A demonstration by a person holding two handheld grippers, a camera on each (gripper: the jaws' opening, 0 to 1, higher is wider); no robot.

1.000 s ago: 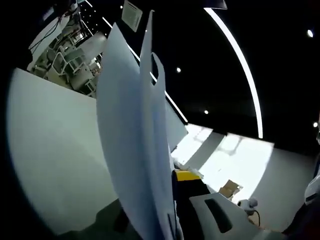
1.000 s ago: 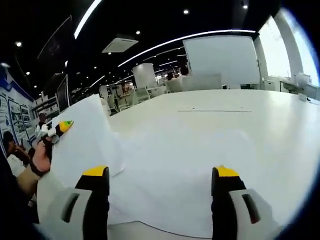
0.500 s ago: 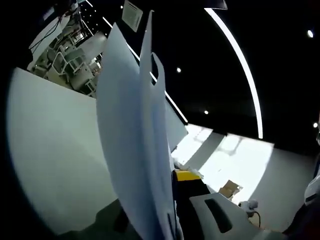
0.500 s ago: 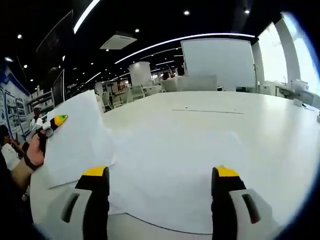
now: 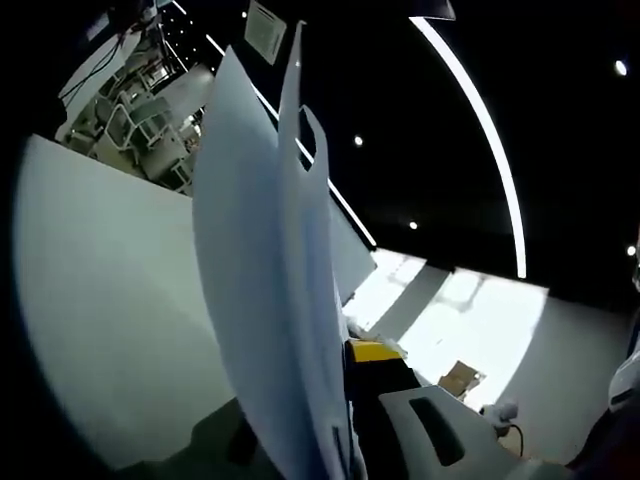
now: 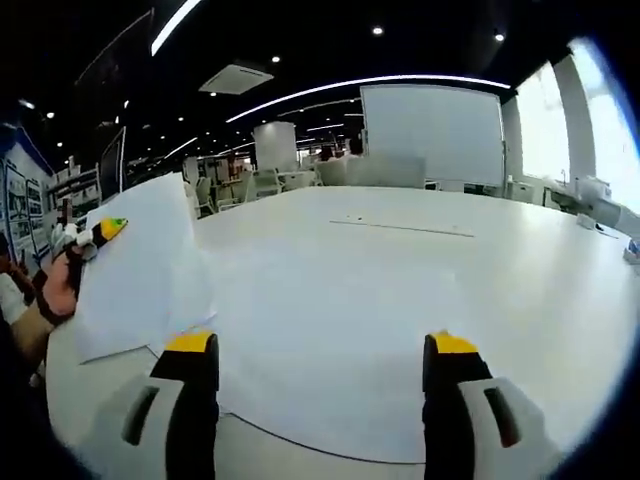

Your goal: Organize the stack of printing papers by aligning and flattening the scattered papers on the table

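white printing paper sheets [image 5: 265, 300] stood edge-on in the left gripper view, rising from the bottom of the frame and fanned slightly apart at the top. the left gripper [image 5: 345, 420] was clamped on these sheets, its yellow-tipped jaw pressed against their right side. a white table [image 5: 100, 300] spread out behind them.

in the right gripper view, the right gripper [image 6: 320, 355] had its two yellow-tipped jaws spread wide with nothing between them, hovering over a flat spread of white paper [image 6: 330, 330] lying on the broad white table [image 6: 540, 260]. at the left, the lifted sheets [image 6: 135, 265] tilted up off the tabletop, held at their upper corner by the left gripper's yellow tip [image 6: 108, 229], with a person's hand [image 6: 55, 290] behind it. the lower edge of the lifted sheets was near or touching the flat spread.
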